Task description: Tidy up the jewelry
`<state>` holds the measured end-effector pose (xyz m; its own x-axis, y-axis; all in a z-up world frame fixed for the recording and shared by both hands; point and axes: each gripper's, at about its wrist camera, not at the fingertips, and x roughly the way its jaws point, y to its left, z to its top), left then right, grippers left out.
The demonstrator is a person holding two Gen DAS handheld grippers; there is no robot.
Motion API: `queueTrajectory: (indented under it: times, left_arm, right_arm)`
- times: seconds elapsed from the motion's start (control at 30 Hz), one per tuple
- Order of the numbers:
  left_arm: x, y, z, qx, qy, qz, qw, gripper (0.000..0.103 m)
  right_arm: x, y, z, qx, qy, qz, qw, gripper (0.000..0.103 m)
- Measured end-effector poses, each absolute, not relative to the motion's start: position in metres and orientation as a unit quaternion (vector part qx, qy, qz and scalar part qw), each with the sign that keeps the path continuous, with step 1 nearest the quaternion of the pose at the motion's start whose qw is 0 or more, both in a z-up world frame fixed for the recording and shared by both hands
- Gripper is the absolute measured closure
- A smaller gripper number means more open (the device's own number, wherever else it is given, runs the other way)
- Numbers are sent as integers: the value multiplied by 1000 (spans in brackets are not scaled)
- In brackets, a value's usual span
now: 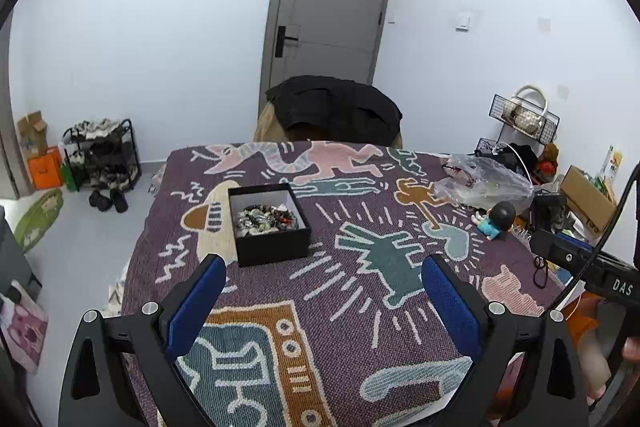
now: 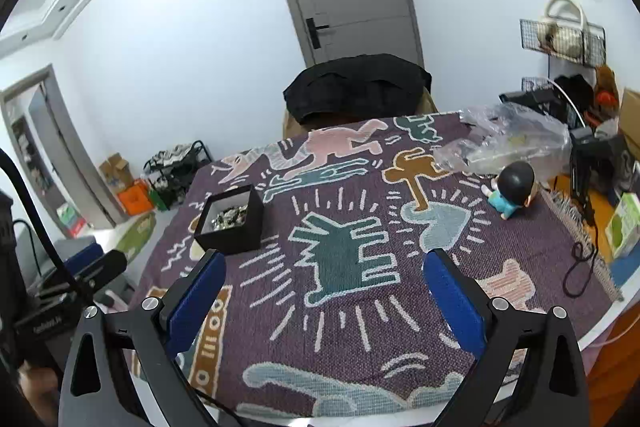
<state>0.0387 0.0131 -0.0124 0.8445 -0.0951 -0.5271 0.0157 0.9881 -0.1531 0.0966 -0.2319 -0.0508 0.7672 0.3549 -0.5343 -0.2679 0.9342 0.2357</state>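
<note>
Jewelry (image 1: 267,218) fills a black box (image 1: 269,227) on the patterned blanket (image 1: 352,307), at 11 o'clock just beyond the left gripper (image 1: 323,301), farther off at 10 o'clock from the right gripper (image 2: 325,297). Both grippers hover spread wide, holding nothing. At 2 o'clock lie a doll (image 1: 496,219) and plastic bag (image 1: 484,181).

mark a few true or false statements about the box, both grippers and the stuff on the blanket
1. The black box is open, with jewelry inside. True.
2. The left gripper grips the box. False: its jaws are open and empty, short of the box.
3. The right gripper is open and holds nothing. True.
4. The figurine sits inside the box. False: it sits on the blanket, apart from the box.
5. A clear plastic bag lies on the blanket. True.
</note>
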Motion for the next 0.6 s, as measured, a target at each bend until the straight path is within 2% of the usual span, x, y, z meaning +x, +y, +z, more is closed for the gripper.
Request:
queueTrajectory:
  times: [0.6]
  left_arm:
    - [28, 24, 1, -70, 259, -21, 963, 5]
  right_arm:
    - [93, -221, -56, 50, 286, 156, 944, 4]
